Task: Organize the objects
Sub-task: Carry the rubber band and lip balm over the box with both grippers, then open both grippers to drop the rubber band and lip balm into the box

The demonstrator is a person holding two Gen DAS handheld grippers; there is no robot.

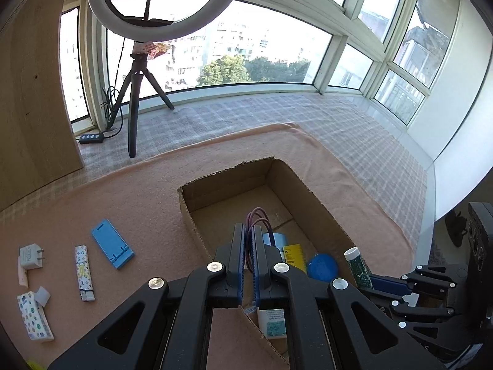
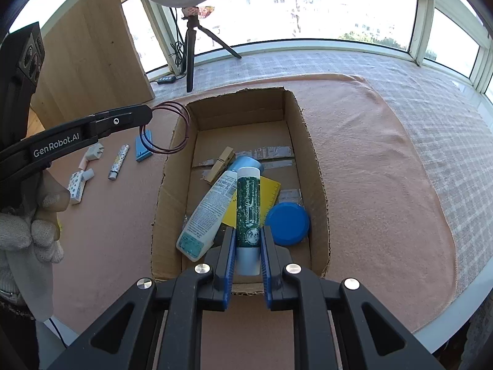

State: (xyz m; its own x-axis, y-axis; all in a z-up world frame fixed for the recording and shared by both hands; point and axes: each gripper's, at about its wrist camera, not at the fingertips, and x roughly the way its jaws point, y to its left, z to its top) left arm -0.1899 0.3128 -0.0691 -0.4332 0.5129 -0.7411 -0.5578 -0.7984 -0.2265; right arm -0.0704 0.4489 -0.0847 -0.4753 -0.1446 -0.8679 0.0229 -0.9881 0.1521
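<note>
Cardboard box (image 2: 320,166), open-topped, near the middle of the tabletop (image 2: 385,154) on a pink cloth (image 1: 77,203)
Inside, toward its near end: white tube (image 2: 209,212), yellow card (image 2: 272,191), blue lid (image 2: 288,223), clothespin (image 2: 220,164)
Right tongs (image 2: 248,243) clamped on a green lip-balm stick (image 2: 248,209), held over the box's near end, cap pointing away from the camera
Left tongs (image 1: 249,243) pinched shut on a coil of purple wire (image 1: 258,215), loops hanging over the box's left wall in the right wrist view (image 2: 163,129)
Gloved hand (image 2: 34,228) wrapped round the left handle
Outside the box, toward the left edge of the cloth: blue stand (image 1: 112,248), patterned lighter (image 1: 83,273), white plug (image 1: 30,256), tissue pack (image 1: 34,316), all lying apart from one another
At the far edge, by the window: tripod (image 1: 135,92) carrying a ring light (image 1: 166,0), beside a wooden board (image 1: 30,92)
</note>
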